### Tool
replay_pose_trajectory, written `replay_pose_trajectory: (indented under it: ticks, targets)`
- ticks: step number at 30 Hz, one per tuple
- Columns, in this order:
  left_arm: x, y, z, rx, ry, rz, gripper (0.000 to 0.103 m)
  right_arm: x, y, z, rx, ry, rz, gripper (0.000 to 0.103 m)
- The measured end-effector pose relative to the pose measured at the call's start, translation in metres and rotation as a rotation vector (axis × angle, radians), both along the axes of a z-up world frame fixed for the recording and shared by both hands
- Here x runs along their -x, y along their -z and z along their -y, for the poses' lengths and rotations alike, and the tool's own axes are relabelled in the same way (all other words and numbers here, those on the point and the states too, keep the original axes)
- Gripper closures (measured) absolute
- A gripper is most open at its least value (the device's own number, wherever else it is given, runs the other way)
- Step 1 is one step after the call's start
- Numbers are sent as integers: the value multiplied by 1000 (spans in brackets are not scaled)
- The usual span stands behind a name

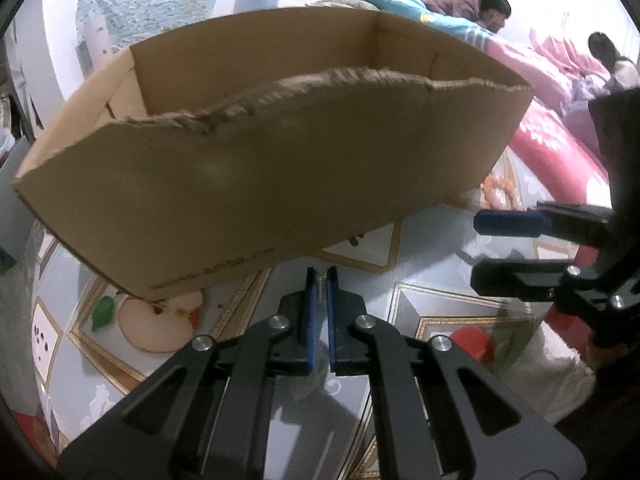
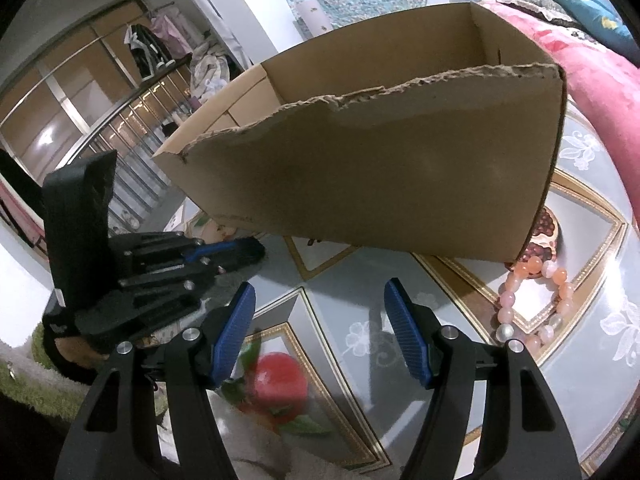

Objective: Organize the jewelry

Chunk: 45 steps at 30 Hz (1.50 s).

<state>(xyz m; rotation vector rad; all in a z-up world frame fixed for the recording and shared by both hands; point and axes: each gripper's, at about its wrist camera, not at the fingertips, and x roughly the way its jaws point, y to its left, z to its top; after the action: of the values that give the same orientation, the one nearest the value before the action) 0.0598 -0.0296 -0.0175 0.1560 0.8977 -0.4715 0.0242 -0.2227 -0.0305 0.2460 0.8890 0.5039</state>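
On the patterned tabletop: a torn-edged cardboard box [image 2: 372,160] is standing open-topped on the glossy table [image 2: 360,320]; a pink bead bracelet [image 2: 532,304] is lying just beside the box's right-hand corner, outside it.

Right gripper [image 2: 320,308]: its 2 blue pads are standing wide apart; nothing is sitting between them.

Left gripper [image 1: 320,284]: its pads are sitting nearly together, with only a thin slit showing; something pale seems to be lodged at the tips, but I cannot tell what it is or whether anything is truly gripped.

Risk 1: the beads are lying on a slick, shiny surface; a pinch landing on 1 round bead could, I judge, be squirting the loop sideways or pushing it under the box's corner.

Risk 2: the box wall is standing tall and ragged; a dangling bracelet could be snagging on that torn rim while going over, or the light box could be sliding if bumped.

Bracelet against the claw: it is lying ahead and off to the right of the right gripper, near but not between the pads; from the left wrist view it is barely showing beyond the box's far corner.

Box contents: hidden by the near wall; I cannot tell what is inside.
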Motion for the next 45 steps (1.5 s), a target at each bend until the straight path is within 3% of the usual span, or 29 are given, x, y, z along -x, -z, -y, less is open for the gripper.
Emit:
replay_pose_trajectory:
  ticks: [6,10,15,22,29,32,34,45]
  targets:
    - [6,-11,-11,38,-8,17,99,9,-8,20,53,80,30,37]
    - [10,-14,-9,48,3,20,99,10,-11,48,76,192,35,44]
    - [10,-12,7,48,11,13,99,7,-10,58,142,241,35,51]
    - [7,-6,32,-58,-1,2,99,-7,0,46,271,233,-16,64]
    - [4,-4,43,-157,-21,-3,99,-14,8,44,329,238,-59,72]
    - [6,-6,44,-176,-28,7,99,-16,8,46,350,255,-63,83]
    - [8,-8,45,-185,-31,15,99,-18,8,50,339,271,-75,93]
    - [27,-27,35,-189,-56,79,99,-4,-10,91,65,359,-94,94]
